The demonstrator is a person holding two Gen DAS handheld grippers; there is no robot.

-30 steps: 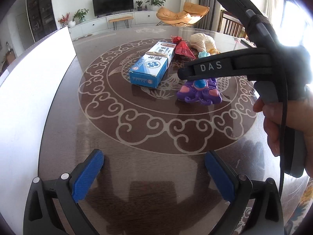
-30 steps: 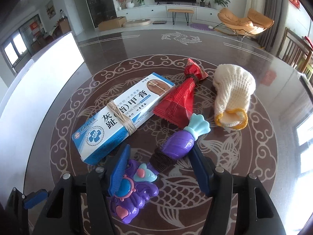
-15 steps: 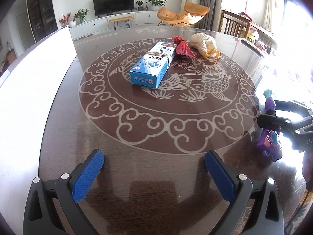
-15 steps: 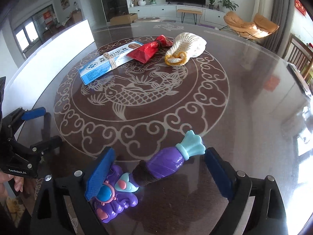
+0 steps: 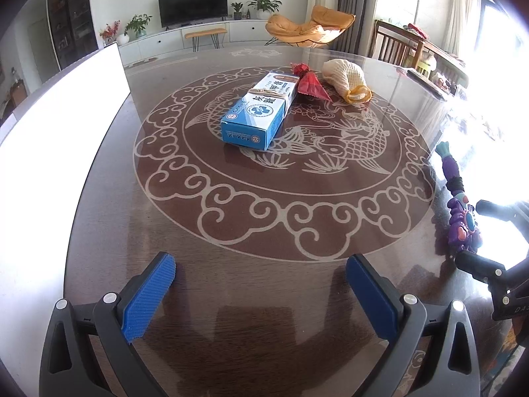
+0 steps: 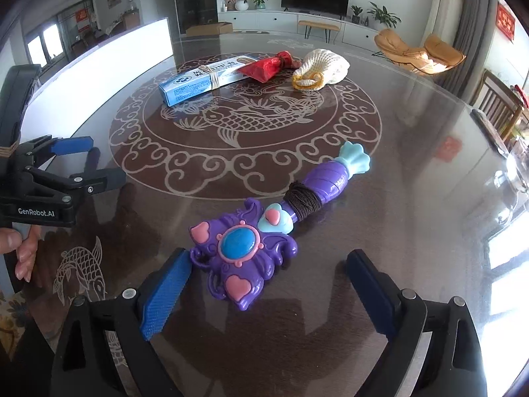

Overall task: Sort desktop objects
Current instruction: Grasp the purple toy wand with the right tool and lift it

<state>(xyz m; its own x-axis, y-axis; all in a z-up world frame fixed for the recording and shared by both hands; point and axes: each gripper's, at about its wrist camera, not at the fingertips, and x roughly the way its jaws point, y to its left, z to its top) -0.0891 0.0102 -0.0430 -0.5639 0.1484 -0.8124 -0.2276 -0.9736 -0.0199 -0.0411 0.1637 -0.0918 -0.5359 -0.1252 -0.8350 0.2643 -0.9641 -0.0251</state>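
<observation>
Four things counted on the table (image 6: 413,198): one purple toy wand (image 6: 251,248) at lower centre, one blue box (image 6: 201,81), one red packet (image 6: 267,66), one knitted pouch (image 6: 322,67) at upper centre. "GenRobot.AI" readable at left on left tongs (image 6: 96,162), spread, empty. Right tongs (image 6: 267,281) spread wide around the wand's head, not gripping.

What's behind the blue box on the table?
Behind the blue box lies a red packet, its wide end against the box's far end. Next to that sits a cream knitted pouch. Whether anything small hides right behind the box cannot be seen.
</observation>
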